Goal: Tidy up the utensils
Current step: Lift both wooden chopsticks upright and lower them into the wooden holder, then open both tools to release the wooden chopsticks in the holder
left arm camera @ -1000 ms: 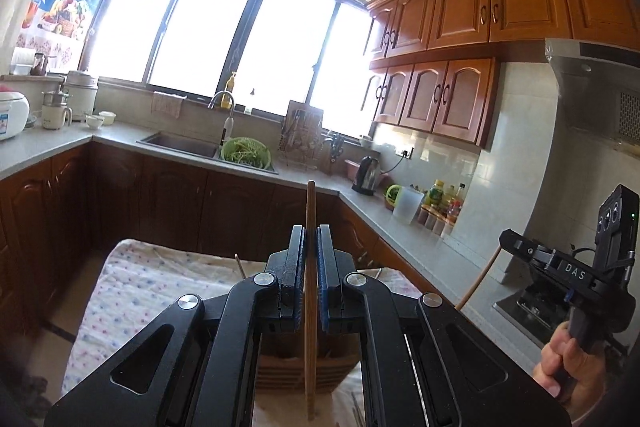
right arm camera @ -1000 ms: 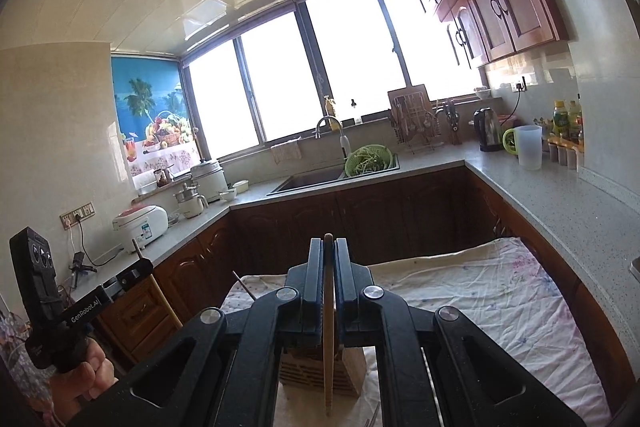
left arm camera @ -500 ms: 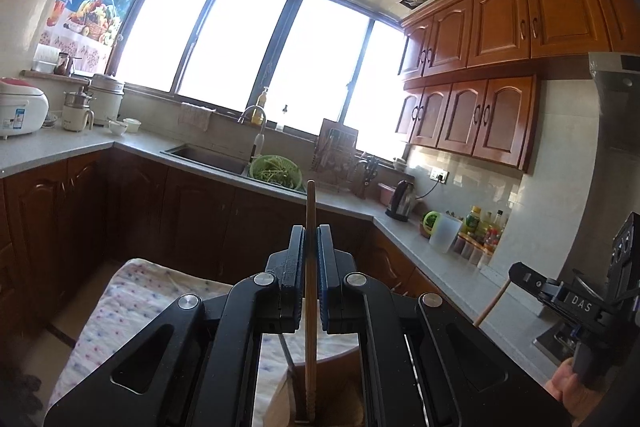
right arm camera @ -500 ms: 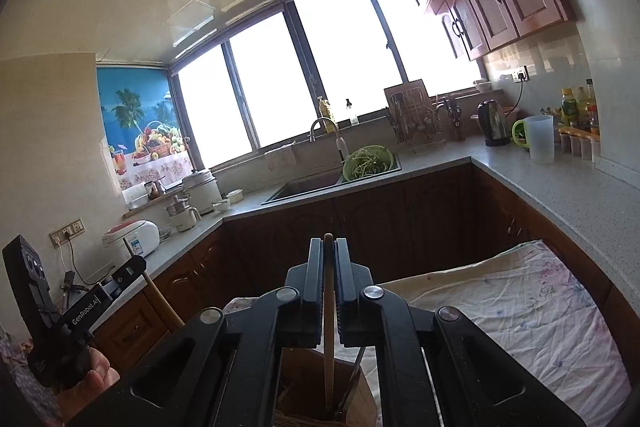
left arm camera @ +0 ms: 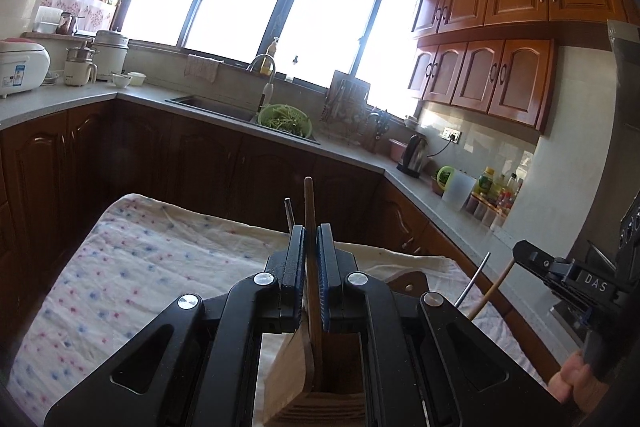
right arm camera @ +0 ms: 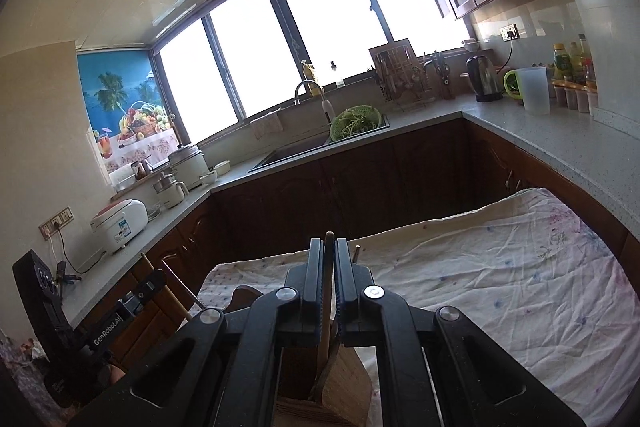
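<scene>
Left gripper (left arm camera: 311, 259) clamps stick (left arm camera: 309, 203), right gripper (right arm camera: 328, 267) clamps chopstick (right arm camera: 329, 241); both over wooden holder (left arm camera: 320, 379); cloth (left arm camera: 140, 267) bare around.

Cloth (left arm camera: 160, 267) – white, blue/pink dots.

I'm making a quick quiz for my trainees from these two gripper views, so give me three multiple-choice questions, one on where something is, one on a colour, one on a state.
1. Where does the lower end of the wooden utensil held by the left gripper sit?
A. inside the wooden holder
B. flat on the cloth
C. in the sink

2. What colour is the colander by the sink?
A. red
B. green
C. blue

3. How are the right gripper's fingers?
A. wide open, holding nothing
B. closed on a wooden utensil
C. out of sight

Answers: 1 A, the stick runs down into the wooden holder. 2 B, it is green with greens inside. 3 B, they pinch a wooden utensil.
</scene>
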